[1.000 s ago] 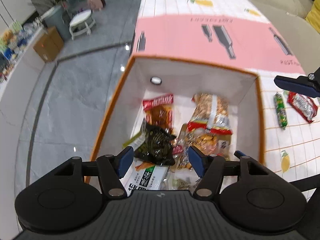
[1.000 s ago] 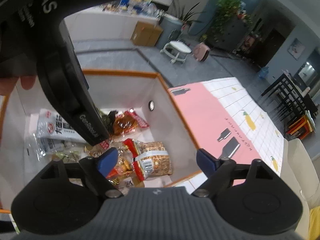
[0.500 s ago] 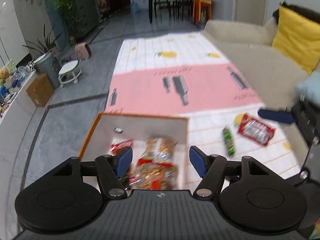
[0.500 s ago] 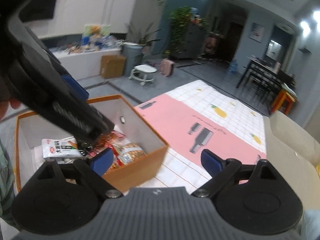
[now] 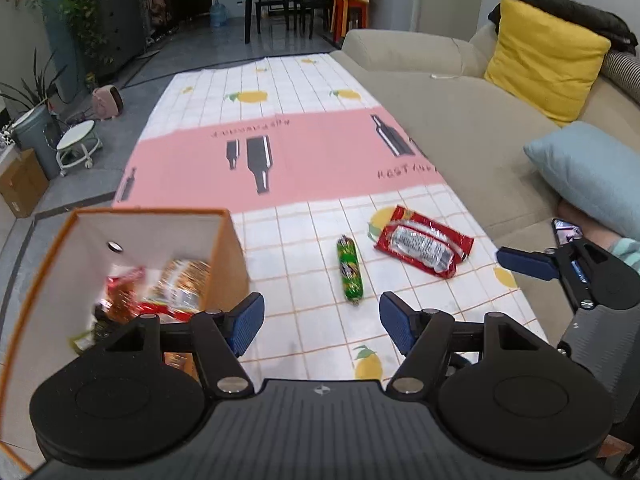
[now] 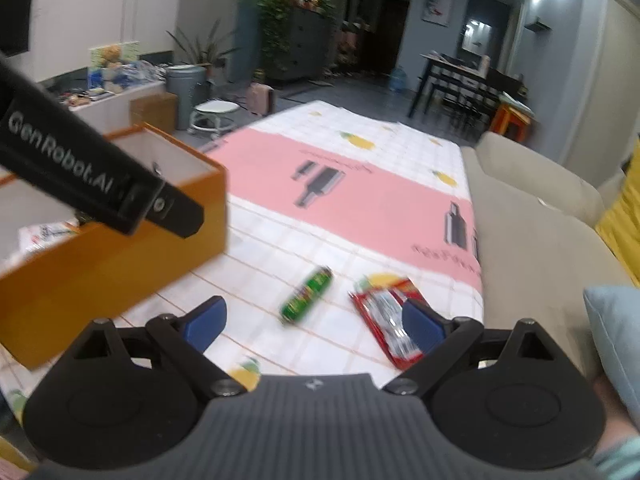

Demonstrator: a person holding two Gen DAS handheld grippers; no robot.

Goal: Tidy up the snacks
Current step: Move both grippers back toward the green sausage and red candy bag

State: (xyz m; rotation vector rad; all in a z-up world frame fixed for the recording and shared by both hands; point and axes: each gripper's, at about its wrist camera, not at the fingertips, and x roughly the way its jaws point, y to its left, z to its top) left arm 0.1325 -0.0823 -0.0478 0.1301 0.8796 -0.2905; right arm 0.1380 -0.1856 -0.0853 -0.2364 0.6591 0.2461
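Note:
An orange box [image 5: 230, 248] with white inside walls holds several snack packs at the left of the tablecloth; it also shows in the right wrist view [image 6: 120, 248]. A green sausage snack [image 5: 349, 268] [image 6: 307, 294] and a red packet [image 5: 425, 245] [image 6: 386, 322] lie on the white-checked cloth to its right. My left gripper [image 5: 321, 326] is open and empty, just right of the box and short of the sausage. My right gripper [image 6: 314, 326] is open and empty, just short of both loose snacks.
The table carries a pink and white cloth [image 5: 304, 160] with lemon prints. A beige sofa [image 5: 460, 120] runs along its right edge with a yellow cushion [image 5: 548, 68] and a blue cushion [image 5: 588, 172]. The floor drops off left of the box.
Both grippers have swung from over the box to the right and now face the two loose snacks on the cloth. Both stay open and empty.

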